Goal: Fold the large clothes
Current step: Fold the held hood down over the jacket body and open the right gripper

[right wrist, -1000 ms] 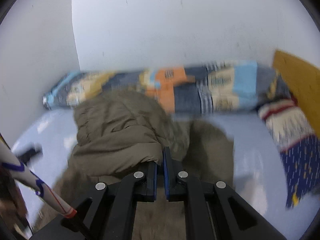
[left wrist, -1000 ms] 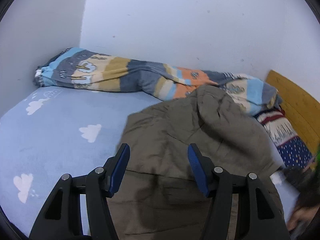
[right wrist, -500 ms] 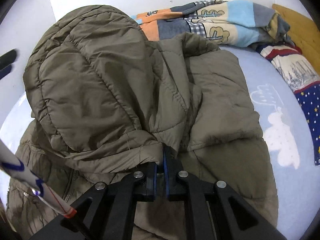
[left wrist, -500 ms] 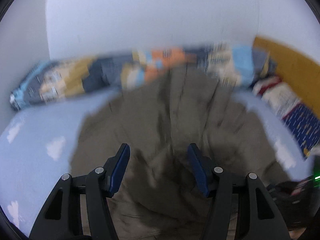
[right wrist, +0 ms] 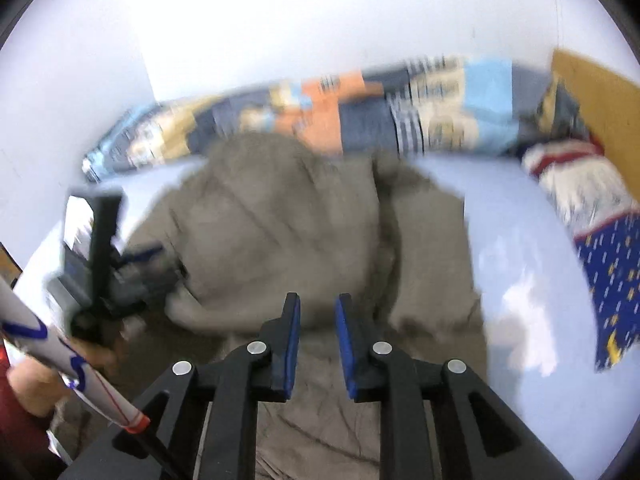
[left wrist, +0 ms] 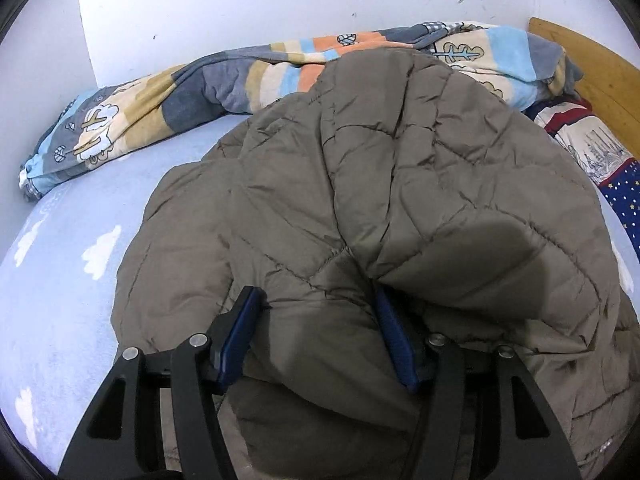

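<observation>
Left gripper (left wrist: 316,316): jaws spread wide, a fold of the olive quilted jacket (left wrist: 400,184) bulging between the blue pads, which are not closed on it. Right gripper (right wrist: 317,320): jaws parted narrowly, nothing between them, poised just above the jacket (right wrist: 288,224); this view is motion-blurred. The jacket lies heaped on the light blue cloud-print bed sheet (left wrist: 60,280), one quilted section doubled over the rest. Behind it, a striped patchwork blanket (left wrist: 168,96) runs along the white wall (left wrist: 280,0). A star-print pillow (left wrist: 616,176) sits beside the wooden headboard (left wrist: 592,68).
</observation>
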Demonstrator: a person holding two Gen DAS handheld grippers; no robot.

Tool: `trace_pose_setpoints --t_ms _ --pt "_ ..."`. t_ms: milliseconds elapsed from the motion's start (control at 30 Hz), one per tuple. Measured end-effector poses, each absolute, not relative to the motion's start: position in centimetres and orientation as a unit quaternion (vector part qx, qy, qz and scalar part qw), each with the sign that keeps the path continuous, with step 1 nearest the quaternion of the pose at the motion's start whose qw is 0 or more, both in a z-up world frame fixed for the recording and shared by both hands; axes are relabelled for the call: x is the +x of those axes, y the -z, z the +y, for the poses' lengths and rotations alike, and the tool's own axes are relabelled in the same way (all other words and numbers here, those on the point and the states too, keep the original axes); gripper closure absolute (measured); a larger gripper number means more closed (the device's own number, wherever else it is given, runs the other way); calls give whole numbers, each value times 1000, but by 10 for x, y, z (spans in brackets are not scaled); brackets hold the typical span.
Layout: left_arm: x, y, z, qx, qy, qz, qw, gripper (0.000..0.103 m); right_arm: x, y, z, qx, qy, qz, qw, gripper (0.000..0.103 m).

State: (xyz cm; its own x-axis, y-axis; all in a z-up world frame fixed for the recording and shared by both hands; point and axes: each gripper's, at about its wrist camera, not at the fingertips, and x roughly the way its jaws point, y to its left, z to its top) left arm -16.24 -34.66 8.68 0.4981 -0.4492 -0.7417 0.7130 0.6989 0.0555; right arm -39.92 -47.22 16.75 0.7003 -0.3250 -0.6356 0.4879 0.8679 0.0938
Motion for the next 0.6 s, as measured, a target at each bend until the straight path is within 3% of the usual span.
trace_pose_setpoints --t_ms 200,333,433,600 --pt "-155 -86 -340 167 348 371 845 43 -346 -181 -490 154 205 285 924 64" --pt "-152 -82 -341 164 348 378 842 42 -296 -124 -511 194 203 346 895 63" --pt "-148 -74 -343 166 346 384 840 42 -272 -57 -517 192 208 438 853 63" --pt "-155 -85 -337 169 354 363 846 43 -266 -44 -516 182 223 439 851 63"
